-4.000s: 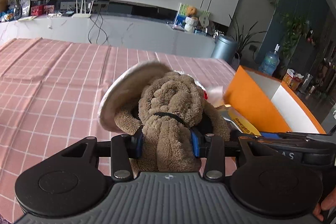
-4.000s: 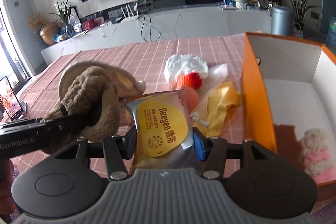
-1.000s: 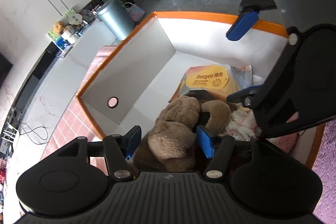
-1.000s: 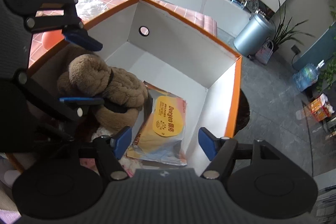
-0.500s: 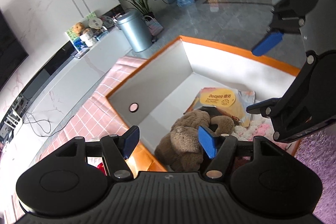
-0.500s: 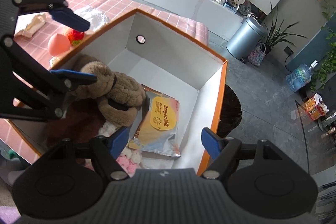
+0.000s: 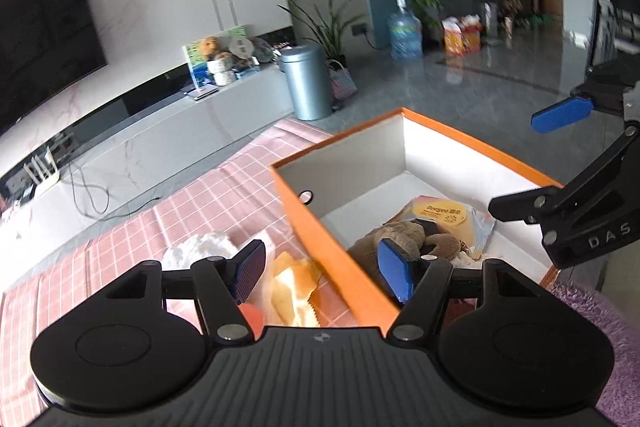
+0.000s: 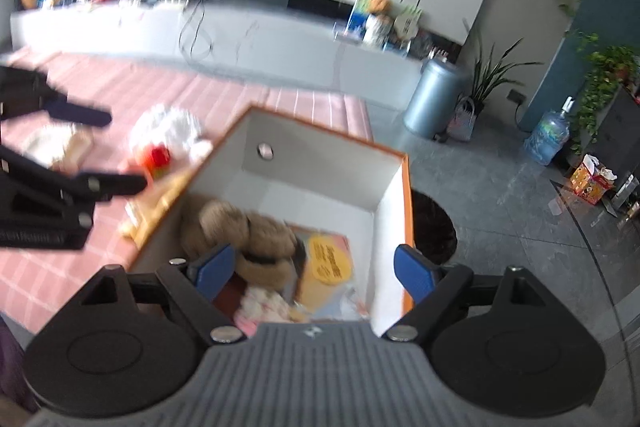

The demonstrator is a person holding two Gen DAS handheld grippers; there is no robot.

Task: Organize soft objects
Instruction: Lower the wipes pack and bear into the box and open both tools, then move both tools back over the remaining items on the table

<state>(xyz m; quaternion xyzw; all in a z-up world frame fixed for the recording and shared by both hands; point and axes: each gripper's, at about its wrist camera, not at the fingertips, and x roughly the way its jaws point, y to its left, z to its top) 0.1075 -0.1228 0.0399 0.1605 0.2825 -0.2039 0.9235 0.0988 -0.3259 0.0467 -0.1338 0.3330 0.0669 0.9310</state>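
The orange box with white inner walls stands at the table's right end. Inside lie a brown plush towel roll, a yellow-labelled wipes packet and a pink and white plush. My left gripper is open and empty above the box's near wall. My right gripper is open and empty above the box. On the cloth outside lie a white fluffy item, a yellow bag and an orange-red toy.
The pink checked tablecloth covers the table to the left of the box. A purple rug lies at the lower right. The right gripper's body hangs over the box's right side. A grey bin stands on the floor beyond.
Both grippers have let go of the towel roll and the wipes packet, which now lie in the box. Both have lifted and drawn back; the left one has swung left toward the table.
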